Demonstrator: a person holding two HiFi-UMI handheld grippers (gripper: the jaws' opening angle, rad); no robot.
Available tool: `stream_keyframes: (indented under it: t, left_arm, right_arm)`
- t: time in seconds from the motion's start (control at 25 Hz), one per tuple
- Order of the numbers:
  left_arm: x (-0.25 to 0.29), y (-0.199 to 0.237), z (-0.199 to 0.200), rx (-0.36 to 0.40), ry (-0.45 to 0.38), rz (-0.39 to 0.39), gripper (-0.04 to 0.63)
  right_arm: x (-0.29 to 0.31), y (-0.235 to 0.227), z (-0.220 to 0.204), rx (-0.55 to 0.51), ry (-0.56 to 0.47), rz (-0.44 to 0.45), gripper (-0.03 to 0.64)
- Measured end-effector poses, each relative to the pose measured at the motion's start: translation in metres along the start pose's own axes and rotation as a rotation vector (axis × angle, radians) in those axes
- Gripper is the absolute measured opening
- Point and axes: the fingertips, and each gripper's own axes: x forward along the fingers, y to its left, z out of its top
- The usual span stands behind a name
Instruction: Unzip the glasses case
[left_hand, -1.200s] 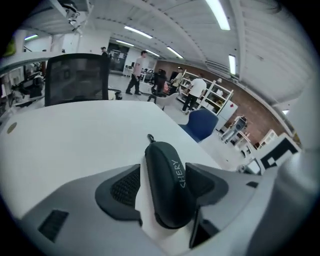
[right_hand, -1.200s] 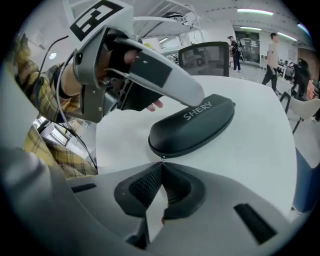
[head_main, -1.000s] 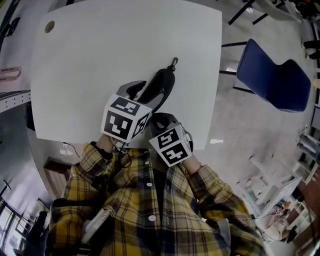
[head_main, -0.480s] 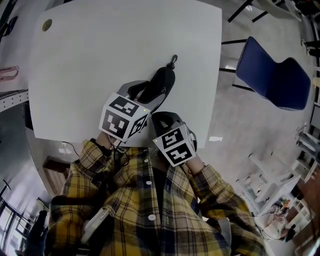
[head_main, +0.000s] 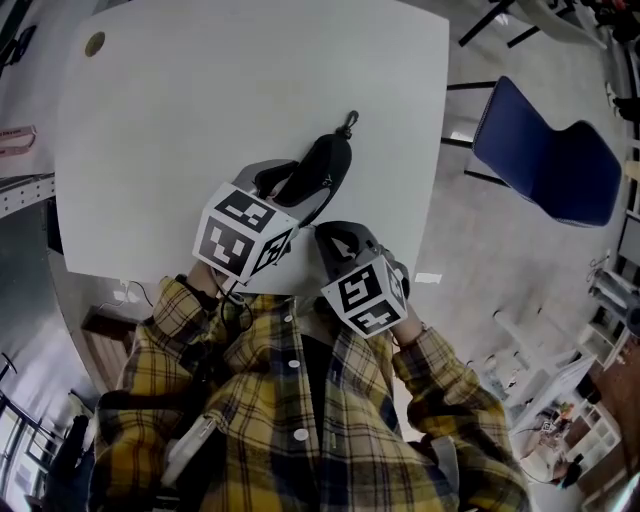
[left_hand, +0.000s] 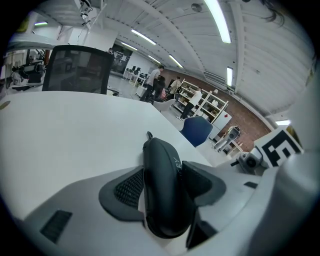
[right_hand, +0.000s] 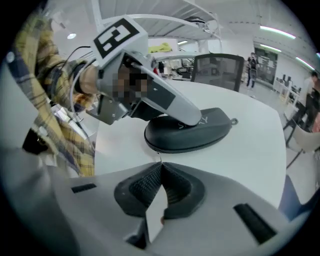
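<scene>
While the right hand-held gripper (right_hand: 160, 167) is drawing back, case (head_main: 322, 170): it is lying near the front edge of the surface (head_main: 200, 120), with its clip (head_main: 348, 124) pointing away from the person. It is keeping the place it had a second ago.
Left hand-held gripper (left_hand: 163, 186): its jaws are standing wide and pressing on the case from both sides, with the pads (left_hand: 129, 187) bearing on the flanks at the near end. It is holding steady and is hardly shifting between the head views.
Right hand-held gripper: its tips are pressing together just off the case's near rim. They are pinching a thin bright sliver, which I am reading as the pull (right_hand: 159, 158), though it is too small to be sure of.
Change: in the head view the right cube (head_main: 365, 295) is sitting further right and nearer the person than a second ago, and it is showing a rolled face. The left cube (head_main: 243, 232) is staying almost where it was.
Meaning: I am judging that the right side is starting to drag the pull along the zip while the left side is bracing the case.
Progress: the case is still looking shut in the right gripper view, with no gap showing along the seam, so the unzipping is only beginning.
Risk: the pinch is looking very slight, so the pull may be slipping free if the drag is running off the zip's line.
</scene>
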Motion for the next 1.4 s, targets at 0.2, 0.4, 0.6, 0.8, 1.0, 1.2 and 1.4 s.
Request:
stream_keyframes:
  t: [0.2,0.4,0.6,0.8,1.0,1.2,1.4]
  left_arm:
    - [0.002,0.000,-0.001,0.004,0.007,-0.014,0.250]
    - [0.001,0.000,-0.002,-0.005,0.004,-0.020,0.250]
    - [0.002,-0.001,-0.001,0.002,0.002,-0.021,0.250]
    - [0.002,-0.002,-0.002,0.007,0.001,-0.020,0.250]
    - [0.003,-0.002,-0.002,0.009,-0.001,-0.020,0.250]
    - [0.003,-0.002,-0.001,0.020,-0.003,-0.022,0.250]
    - [0.002,-0.002,-0.002,0.039,0.003,-0.029,0.250]
  right_arm:
    - [-0.011,0.002,0.007,-0.154,-0.123,0.115,-0.002]
    - [-0.006,0.003,0.008,-0.123,-0.138,0.192,-0.002]
    - [0.000,0.009,0.012,-0.087,-0.145,0.213,0.000]
    - [0.006,0.011,0.009,-0.080,-0.117,0.210,0.000]
    - [0.011,0.007,0.008,-0.113,-0.073,0.192,0.000]
    - [0.007,0.006,0.012,-0.178,-0.052,0.136,-0.002]
    - [-0.003,-0.006,0.011,-0.214,-0.039,0.058,-0.002]
